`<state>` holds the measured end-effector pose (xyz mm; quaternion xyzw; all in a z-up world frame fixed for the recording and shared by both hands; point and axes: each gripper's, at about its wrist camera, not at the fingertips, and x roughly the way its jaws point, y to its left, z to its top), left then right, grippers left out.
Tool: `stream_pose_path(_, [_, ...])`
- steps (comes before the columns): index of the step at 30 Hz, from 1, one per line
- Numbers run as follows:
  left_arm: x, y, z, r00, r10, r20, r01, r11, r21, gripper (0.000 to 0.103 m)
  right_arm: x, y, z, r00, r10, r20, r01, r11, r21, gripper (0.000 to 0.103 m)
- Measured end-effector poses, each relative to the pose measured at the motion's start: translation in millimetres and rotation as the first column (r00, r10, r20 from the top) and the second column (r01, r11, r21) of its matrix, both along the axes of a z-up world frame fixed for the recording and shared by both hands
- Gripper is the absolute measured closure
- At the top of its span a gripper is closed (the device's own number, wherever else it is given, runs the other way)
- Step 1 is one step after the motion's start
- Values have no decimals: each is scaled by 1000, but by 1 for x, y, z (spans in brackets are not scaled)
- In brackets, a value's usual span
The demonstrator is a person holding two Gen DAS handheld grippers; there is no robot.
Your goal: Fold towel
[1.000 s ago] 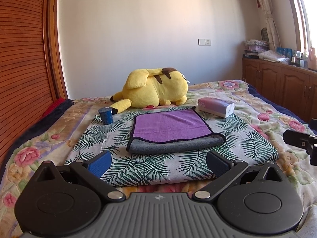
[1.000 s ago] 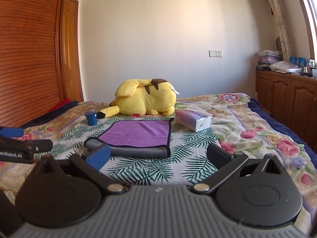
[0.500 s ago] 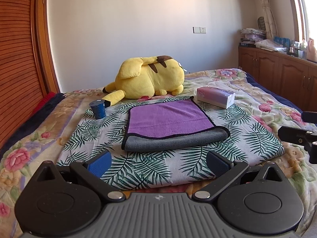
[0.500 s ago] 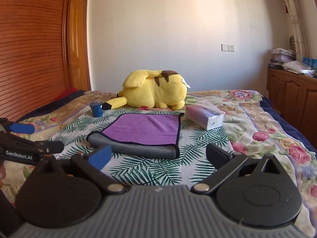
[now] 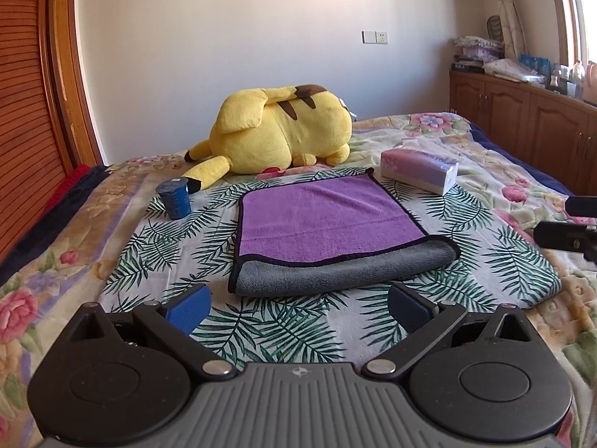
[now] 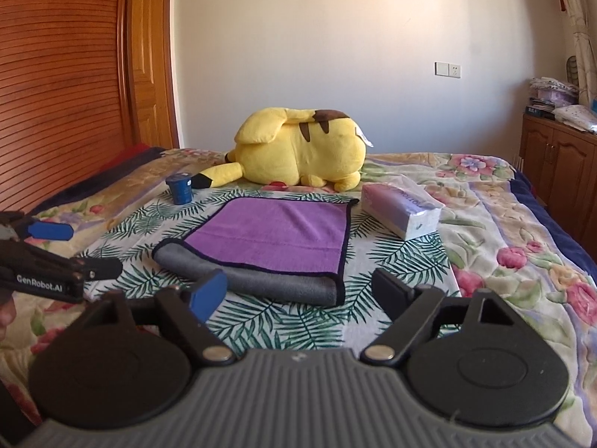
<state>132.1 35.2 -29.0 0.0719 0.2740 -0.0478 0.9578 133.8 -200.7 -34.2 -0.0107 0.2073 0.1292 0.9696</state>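
Towel [image 5: 328,224] lies untouched — both tools wide open.

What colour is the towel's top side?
Purple on the towel, grey underneath; clearest in the left wrist view.

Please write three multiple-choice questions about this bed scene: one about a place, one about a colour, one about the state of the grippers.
1. Where does the blue cup stand, seen from the grippers?
A. Left of the towel
B. On the towel
C. On the tissue pack

2. Which colour is the towel's upper face?
A. Green
B. Purple
C. Red

3. How are the left gripper and right gripper?
A. Both shut on the towel
B. Both open, empty
C. One holds the plush

Answers: 1 A, it stands on the leaf-print cloth. 2 B, with grey underside. 3 B, jaws apart, short of the towel.
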Motion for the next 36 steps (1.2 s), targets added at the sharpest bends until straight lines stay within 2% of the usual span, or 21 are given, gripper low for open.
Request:
stream_pose_path(11, [52,12,-10,999,-19,-29,19,1000,-10,21,43,6,2,999,29,-20,-30,999,-25,21])
stream_pose_path(27, [120,19,-37,997,-23,-69,21,999,-31,26,97,13,-19,995,49,-91,-54,997,-53,22])
stream_pose_path(36, [149,35,-54,995,12,-100,-15,1000,-28,40,117,22,-31,991,65,-113,-74,995,-72,22])
